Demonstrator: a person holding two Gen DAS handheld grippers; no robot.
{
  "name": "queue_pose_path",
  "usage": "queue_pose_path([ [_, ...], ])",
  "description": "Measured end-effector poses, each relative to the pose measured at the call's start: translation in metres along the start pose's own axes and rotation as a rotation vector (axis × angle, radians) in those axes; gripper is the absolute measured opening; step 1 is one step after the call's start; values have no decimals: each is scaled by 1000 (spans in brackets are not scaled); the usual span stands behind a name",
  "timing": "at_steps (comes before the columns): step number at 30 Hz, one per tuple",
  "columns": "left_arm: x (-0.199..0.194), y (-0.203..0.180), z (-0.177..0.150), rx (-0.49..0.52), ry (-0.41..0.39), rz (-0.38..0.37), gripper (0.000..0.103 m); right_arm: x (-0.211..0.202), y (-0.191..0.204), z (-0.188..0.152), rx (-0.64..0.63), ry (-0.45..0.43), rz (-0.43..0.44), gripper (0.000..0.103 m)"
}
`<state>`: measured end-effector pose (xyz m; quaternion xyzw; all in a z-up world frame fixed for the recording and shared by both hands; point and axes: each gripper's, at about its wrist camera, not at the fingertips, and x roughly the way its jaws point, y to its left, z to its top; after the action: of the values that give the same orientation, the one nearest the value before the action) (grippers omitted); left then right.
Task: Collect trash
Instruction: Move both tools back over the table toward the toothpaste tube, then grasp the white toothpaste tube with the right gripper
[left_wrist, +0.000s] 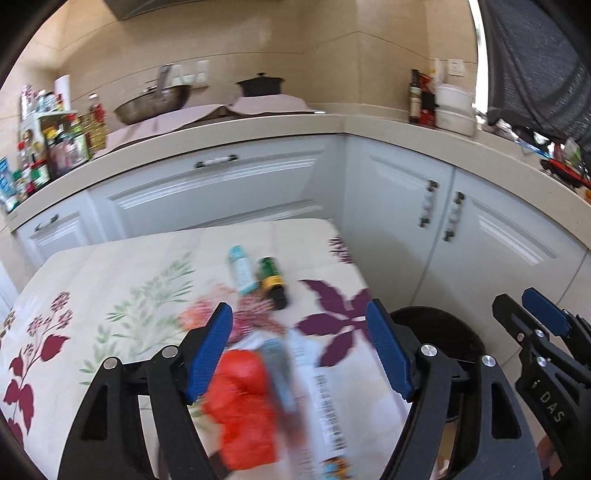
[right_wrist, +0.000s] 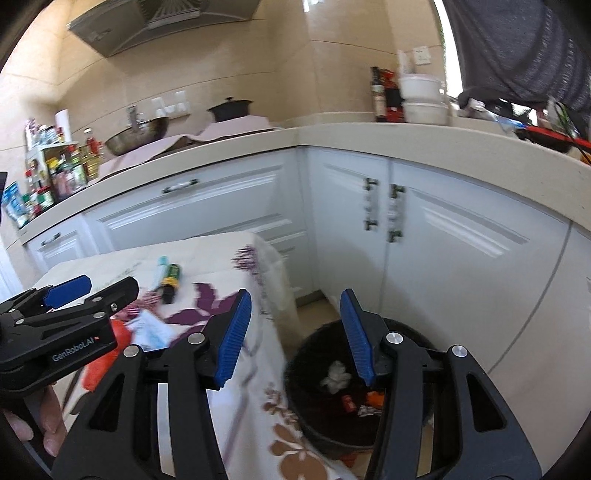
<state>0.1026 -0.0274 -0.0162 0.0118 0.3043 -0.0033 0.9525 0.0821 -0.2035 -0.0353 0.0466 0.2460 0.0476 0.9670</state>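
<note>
Hovering my left gripper (left_wrist: 299, 350) over the floral-cloth desk (left_wrist: 110, 280), jaws spread wide w/ nothing between them. Below them, lower centre of the left wrist view, lies a blurred heap of trash: a red crumpled wrapper (left_wrist: 243, 406) and a white packet w/ a barcode strip (left_wrist: 325, 406) right beside it, touching as far as I can tell. Further up, mid-frame, a pale teal tube (left_wrist: 240, 271) and a green bottle w/ yellow band (left_wrist: 273, 282) lie side by side on the cloth, apart from the heap.

My right gripper (right_wrist: 295, 332) is also wide open, empty, sitting over the gap between the desk edge and the black trash bin (right_wrist: 314, 435) on the floor at lower centre-right of the right wrist view. Inside the bin: a white crumpled tissue (right_wrist: 336, 374) plus small red and orange scraps (right_wrist: 349, 402); can't tell what those are.

In the right wrist view the left gripper shows at lower left, my fingers (right_wrist: 48, 417) on its handle. Background, upper half of both views: white cabinets (left_wrist: 221, 192), a beige countertop (left_wrist: 258, 129) w/ a wok (left_wrist: 151, 103), a dark pot (left_wrist: 260, 85), sauce bottles (left_wrist: 55, 147) at far left.
</note>
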Motion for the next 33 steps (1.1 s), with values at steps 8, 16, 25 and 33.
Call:
queue_pose_path([
  [8, -9, 58, -14, -64, 13, 75, 73, 5, 56, -9, -63, 40, 80, 49],
  [16, -9, 102, -32, -121, 47, 132, 73, 13, 96, -25, -116, 104, 139, 49],
  [25, -7, 132, -49, -159, 82, 160, 73, 27, 122, -36, -158, 194, 132, 49],
  [33, -5, 137, -54, -175, 99, 148, 73, 40, 123, -44, -164, 298, 123, 46],
])
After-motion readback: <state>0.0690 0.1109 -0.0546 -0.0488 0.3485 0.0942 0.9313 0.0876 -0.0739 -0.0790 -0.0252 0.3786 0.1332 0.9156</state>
